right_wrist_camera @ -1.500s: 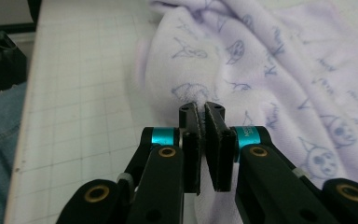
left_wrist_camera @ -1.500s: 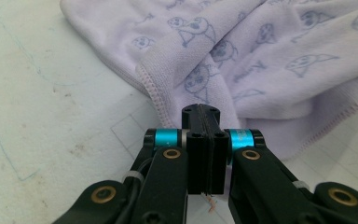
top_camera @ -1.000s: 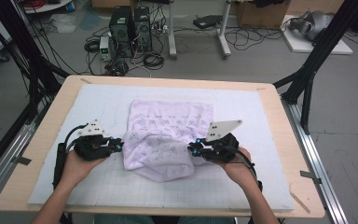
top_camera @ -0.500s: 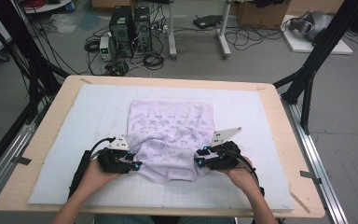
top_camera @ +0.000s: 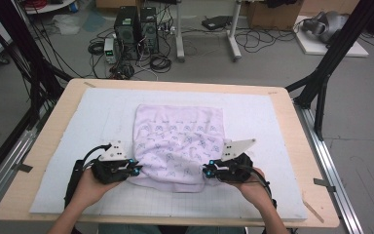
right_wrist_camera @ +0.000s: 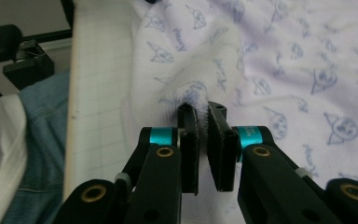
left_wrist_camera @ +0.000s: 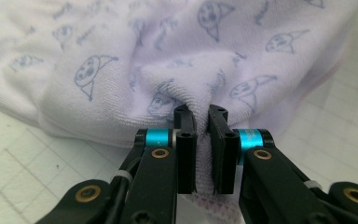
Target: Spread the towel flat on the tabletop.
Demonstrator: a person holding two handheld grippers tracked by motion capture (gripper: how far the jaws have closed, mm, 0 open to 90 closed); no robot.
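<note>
At the near edge of the table [top_camera: 53,141], the left hand-held gripper [top_camera: 135,169] and right hand-held gripper [top_camera: 207,171] are each pinching a near corner of a white towel [top_camera: 177,136], jaws having just been closing on a fold of cloth. Bare gridded mat [top_camera: 272,126] is lying open on both sides and beyond. Since a second ago, both hands are sitting nearer the person, at the towel's front corners. The towel, printed with small blue-grey figures, is lying mid-table, rumpled along its near hem.
</note>
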